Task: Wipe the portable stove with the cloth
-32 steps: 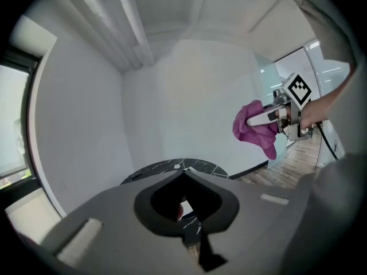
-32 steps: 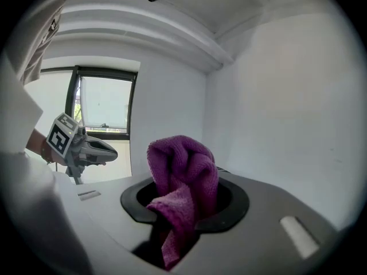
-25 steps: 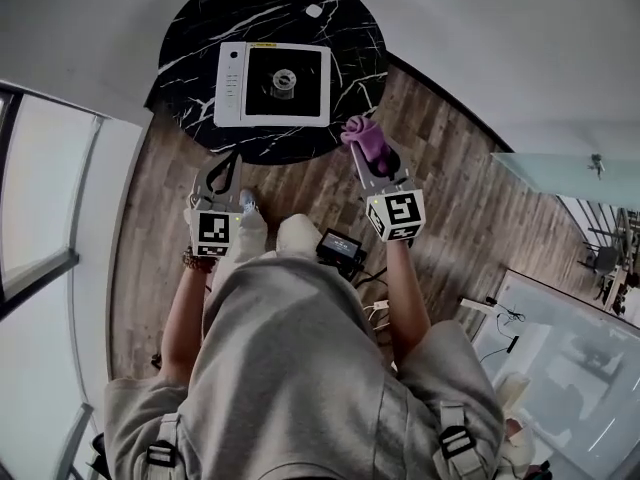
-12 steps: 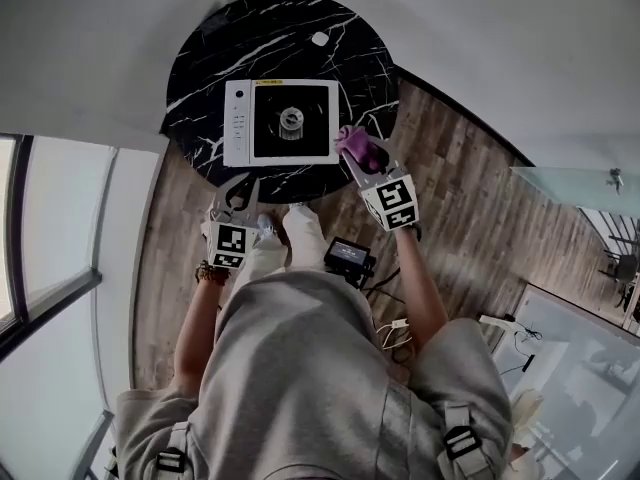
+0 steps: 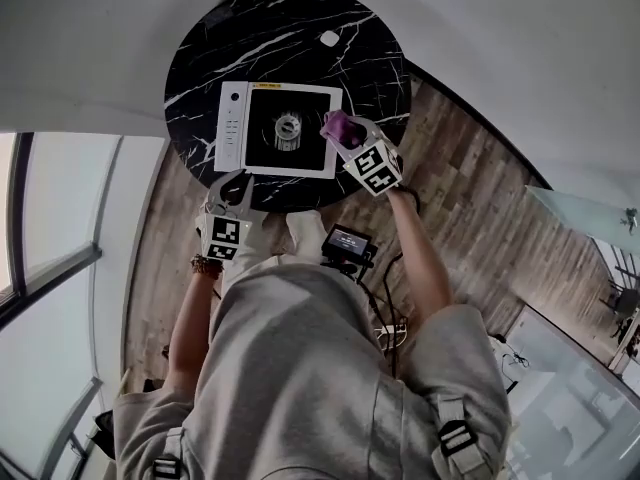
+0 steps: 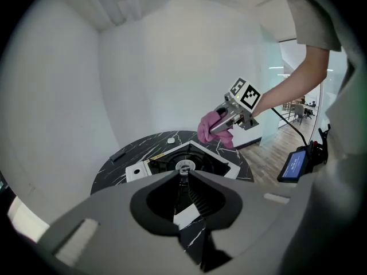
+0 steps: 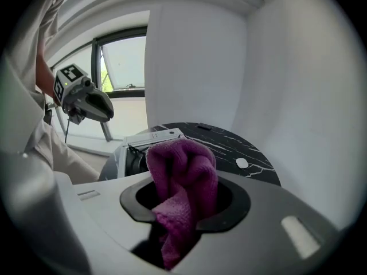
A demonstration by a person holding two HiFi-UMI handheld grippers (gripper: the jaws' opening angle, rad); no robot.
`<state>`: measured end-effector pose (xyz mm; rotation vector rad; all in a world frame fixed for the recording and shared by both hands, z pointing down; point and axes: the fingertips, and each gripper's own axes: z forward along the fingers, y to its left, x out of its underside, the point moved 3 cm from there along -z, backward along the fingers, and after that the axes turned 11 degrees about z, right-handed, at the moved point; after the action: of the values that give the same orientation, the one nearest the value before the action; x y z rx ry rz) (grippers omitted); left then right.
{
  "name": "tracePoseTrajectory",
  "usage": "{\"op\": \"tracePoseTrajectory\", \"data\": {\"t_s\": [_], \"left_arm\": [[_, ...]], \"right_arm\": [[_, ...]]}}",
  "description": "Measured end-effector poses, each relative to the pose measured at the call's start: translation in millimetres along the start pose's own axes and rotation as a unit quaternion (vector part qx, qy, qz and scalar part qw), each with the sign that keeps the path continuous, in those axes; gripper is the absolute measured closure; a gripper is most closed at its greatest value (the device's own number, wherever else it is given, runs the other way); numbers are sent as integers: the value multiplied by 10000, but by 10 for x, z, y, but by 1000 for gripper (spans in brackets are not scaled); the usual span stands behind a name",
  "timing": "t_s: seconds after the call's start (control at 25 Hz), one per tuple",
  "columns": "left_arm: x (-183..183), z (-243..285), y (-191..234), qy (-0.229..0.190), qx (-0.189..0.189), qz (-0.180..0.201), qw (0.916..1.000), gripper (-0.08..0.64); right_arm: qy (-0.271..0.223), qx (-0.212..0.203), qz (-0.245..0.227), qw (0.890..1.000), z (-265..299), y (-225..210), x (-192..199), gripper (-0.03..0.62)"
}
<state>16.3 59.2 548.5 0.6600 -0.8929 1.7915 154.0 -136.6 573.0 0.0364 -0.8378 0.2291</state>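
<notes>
While right tool (image 5: 340,134) grips cloth (image 5: 335,123) by stove's (image 5: 232,118) right edge, open tabletop (image 5: 205,53) beyond

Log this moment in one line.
right gripper: shut on purple cloth, over stove right edge, contact unclear | left gripper: empty, fingers just opening, at table near edge

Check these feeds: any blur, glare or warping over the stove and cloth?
Head view: heavy fisheye bows the round black marble table, but the white portable stove is sharp and evenly lit. Left gripper view: dark vignette, stove crisp. Right gripper view: purple fluffy cloth sharp, window behind washed out.
</notes>
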Motion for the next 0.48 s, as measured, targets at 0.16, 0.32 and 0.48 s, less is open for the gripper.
{"op": "tracePoseTrajectory", "data": {"t_s": [0.16,0.32,0.48], "left_arm": [[86,200,-39,135,21,-83,9999,514],[204,391,-18,270,177,222,9992,514],[301,494,-27,292,198,-38,9994,514]], "right_arm": [[270,-246,-392,9986,358,-146,30,430],[510,-372,-322,9975,712,-196,86,428],[960,-360,-539,9933,899,-194,238,412]]}}
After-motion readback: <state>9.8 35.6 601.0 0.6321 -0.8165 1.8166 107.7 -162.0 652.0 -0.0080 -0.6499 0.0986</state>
